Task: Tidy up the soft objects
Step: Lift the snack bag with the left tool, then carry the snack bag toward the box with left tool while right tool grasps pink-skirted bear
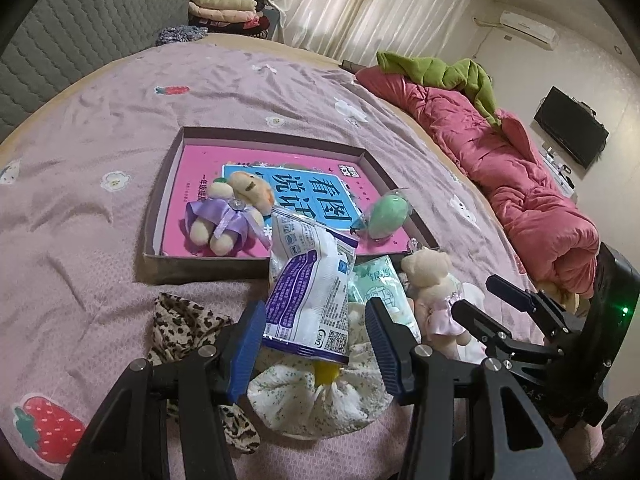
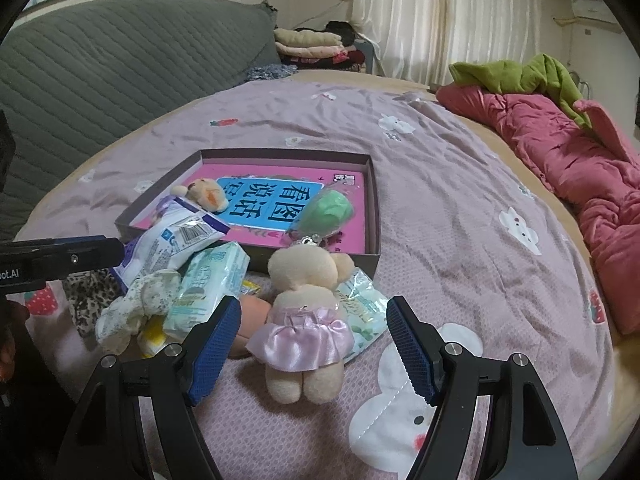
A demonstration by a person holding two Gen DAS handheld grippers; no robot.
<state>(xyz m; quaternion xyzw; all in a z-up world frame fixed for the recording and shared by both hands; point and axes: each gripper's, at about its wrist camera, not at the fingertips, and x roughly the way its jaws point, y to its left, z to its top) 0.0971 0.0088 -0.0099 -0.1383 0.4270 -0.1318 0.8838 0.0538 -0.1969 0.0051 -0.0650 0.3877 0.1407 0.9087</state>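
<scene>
A shallow box [image 1: 154,216] [image 2: 374,208] with a pink book inside sits on the bed. In it lie a bear in a purple dress [image 1: 228,216] [image 2: 206,194] and a green soft toy [image 1: 388,216] [image 2: 330,210]. My left gripper [image 1: 316,332] is open, its fingers on either side of a white and purple packet [image 1: 308,292] [image 2: 172,240] that rests over a floral cloth pouch [image 1: 320,400] [image 2: 132,308]. My right gripper [image 2: 314,340] [image 1: 484,300] is open around a bear in a pink dress [image 2: 304,312] [image 1: 434,292] lying on the bed. Green tissue packs [image 2: 212,284] [image 1: 380,284] lie beside it.
A leopard-print cloth [image 1: 188,328] [image 2: 86,300] lies left of the pile. A pink quilt [image 1: 520,184] [image 2: 580,160] with a green blanket [image 2: 520,72] runs along the bed's right side. A grey padded headboard [image 2: 120,60] and folded clothes [image 2: 312,44] stand at the back.
</scene>
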